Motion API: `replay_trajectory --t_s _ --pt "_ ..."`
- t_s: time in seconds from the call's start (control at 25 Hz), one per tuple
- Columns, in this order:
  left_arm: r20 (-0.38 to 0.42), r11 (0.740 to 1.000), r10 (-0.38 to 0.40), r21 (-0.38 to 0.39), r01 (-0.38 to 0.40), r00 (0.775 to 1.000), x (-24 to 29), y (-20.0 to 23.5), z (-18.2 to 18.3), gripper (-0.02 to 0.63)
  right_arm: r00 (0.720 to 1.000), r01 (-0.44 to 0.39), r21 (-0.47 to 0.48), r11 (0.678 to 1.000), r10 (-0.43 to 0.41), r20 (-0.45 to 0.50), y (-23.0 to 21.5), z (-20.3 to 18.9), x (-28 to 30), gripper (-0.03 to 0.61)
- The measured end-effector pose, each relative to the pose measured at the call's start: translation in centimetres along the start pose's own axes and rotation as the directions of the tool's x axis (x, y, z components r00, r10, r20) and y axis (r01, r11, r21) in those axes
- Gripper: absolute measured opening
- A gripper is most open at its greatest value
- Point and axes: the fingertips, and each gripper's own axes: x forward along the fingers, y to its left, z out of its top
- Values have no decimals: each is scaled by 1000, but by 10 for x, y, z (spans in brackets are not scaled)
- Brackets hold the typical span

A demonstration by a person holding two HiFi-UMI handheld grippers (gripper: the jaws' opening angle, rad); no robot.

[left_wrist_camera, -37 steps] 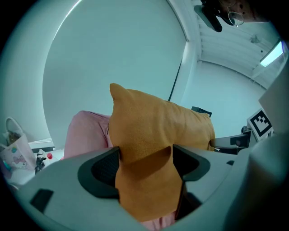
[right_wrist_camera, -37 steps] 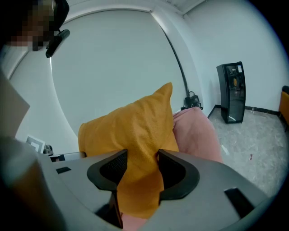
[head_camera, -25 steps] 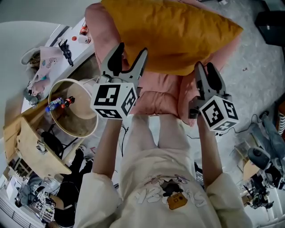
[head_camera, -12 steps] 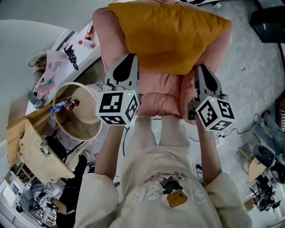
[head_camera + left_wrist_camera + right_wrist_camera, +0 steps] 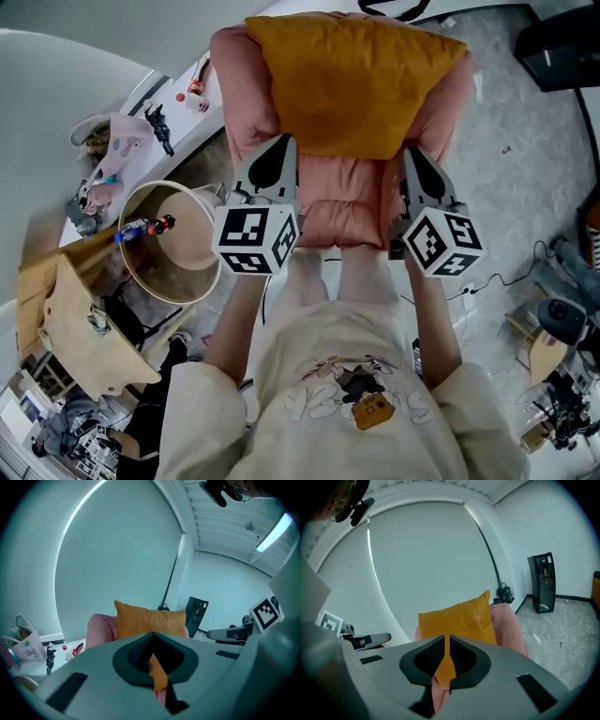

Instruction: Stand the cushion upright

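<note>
Cushion (image 5: pixel 356 84) now stands nearly upright against the back of the armchair (image 5: pixel 234 94); a second ago it lay slanting. The left gripper (image 5: pixel 275 155) and right gripper (image 5: pixel 413 161) had their jaws apart then. Both have just closed, each clamped on a lower corner.

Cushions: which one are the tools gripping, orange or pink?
The orange cushion: the left tool and right tool pinch its lower corners; the pink seat cushion lies beneath.

pink armchair (image 5: pixel 339 202) on a speckled grey floor (image 5: pixel 534 159), orange cushion (image 5: pixel 352 80) up against its back, cable (image 5: pixel 487 279) on the floor, white table (image 5: pixel 150 94) alongside, small bottle (image 5: pixel 194 91) and bag (image 5: pixel 117 141) on it
</note>
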Motion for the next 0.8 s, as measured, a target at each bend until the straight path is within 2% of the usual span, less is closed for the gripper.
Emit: replay_trajectory --t_s 0.32,0.8 --pt "9 998 -38 -47 39 999 -38 -13 7 5 1000 16 -16 1000 -16 1 24 -3 -29 52" --pt "43 996 -77 -32 78 996 -97 -29 12 5 999 20 -28 999 -18 45 69 -11 -79 52"
